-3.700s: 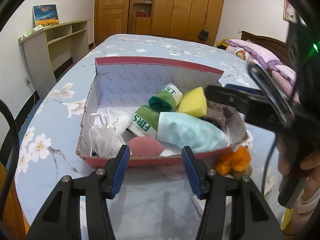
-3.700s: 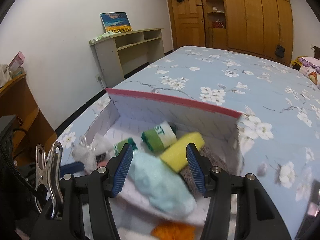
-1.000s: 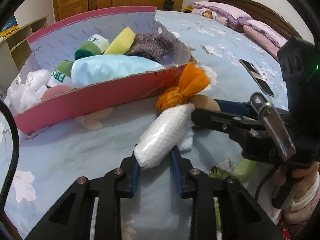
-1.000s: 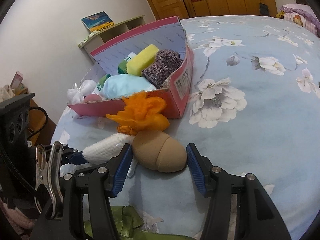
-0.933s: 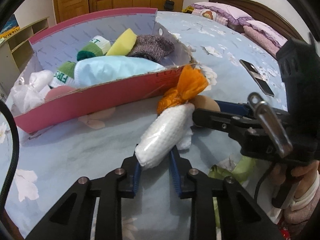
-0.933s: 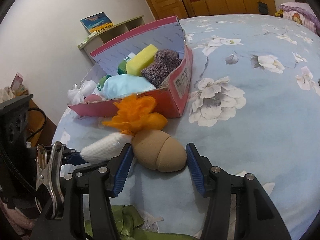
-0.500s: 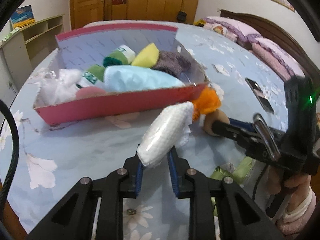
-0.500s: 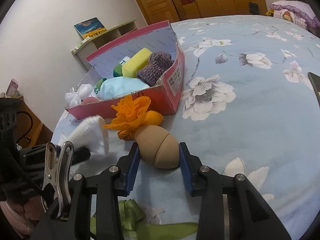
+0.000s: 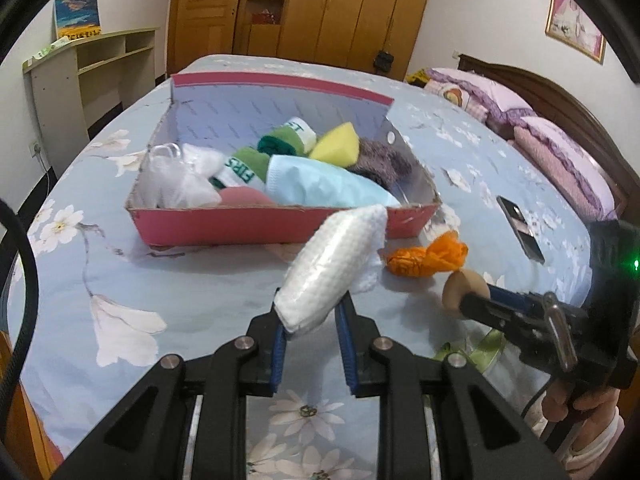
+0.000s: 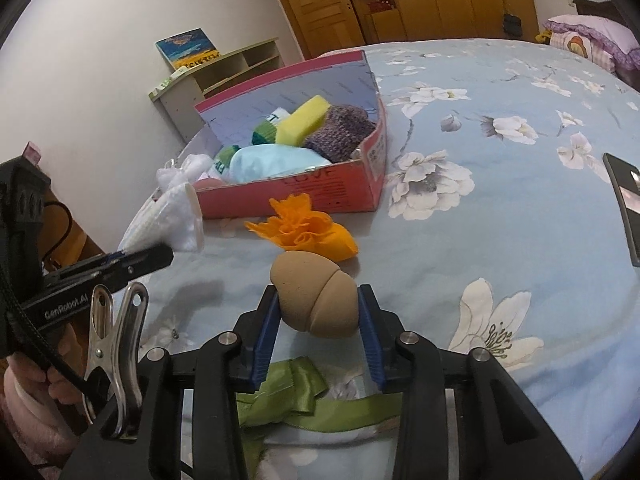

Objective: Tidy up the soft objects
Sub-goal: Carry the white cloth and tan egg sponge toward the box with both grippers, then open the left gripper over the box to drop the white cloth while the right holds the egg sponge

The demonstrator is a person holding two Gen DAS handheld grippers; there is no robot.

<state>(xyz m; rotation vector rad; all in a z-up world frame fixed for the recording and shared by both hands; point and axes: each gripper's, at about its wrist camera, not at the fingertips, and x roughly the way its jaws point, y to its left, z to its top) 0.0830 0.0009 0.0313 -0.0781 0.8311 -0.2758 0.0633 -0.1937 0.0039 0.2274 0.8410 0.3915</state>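
Observation:
My left gripper [image 9: 310, 312] is shut on a white rolled cloth [image 9: 332, 264] and holds it above the bed, in front of the pink box [image 9: 256, 222]. The cloth also shows in the right wrist view [image 10: 168, 216]. My right gripper [image 10: 318, 304] is shut on a tan egg-shaped sponge [image 10: 314, 298], lifted off the bedspread; the sponge shows at the right in the left wrist view [image 9: 464, 290]. An orange cloth [image 10: 308, 230] lies on the bed between the sponge and the box [image 10: 320, 188]. The box holds socks, a yellow sponge [image 9: 336, 146], a light blue cloth [image 9: 320, 186] and white mesh.
A green ribbon [image 10: 304, 396] lies near the bed's front edge under my right gripper. A black phone [image 9: 520, 226] lies on the bed to the right. A shelf unit [image 9: 92, 72] stands by the left wall. Pillows [image 9: 560, 152] are at the far right.
My left gripper closed on the white cloth and lifted it toward the box. My right gripper closed on the tan sponge and raised it off the bed.

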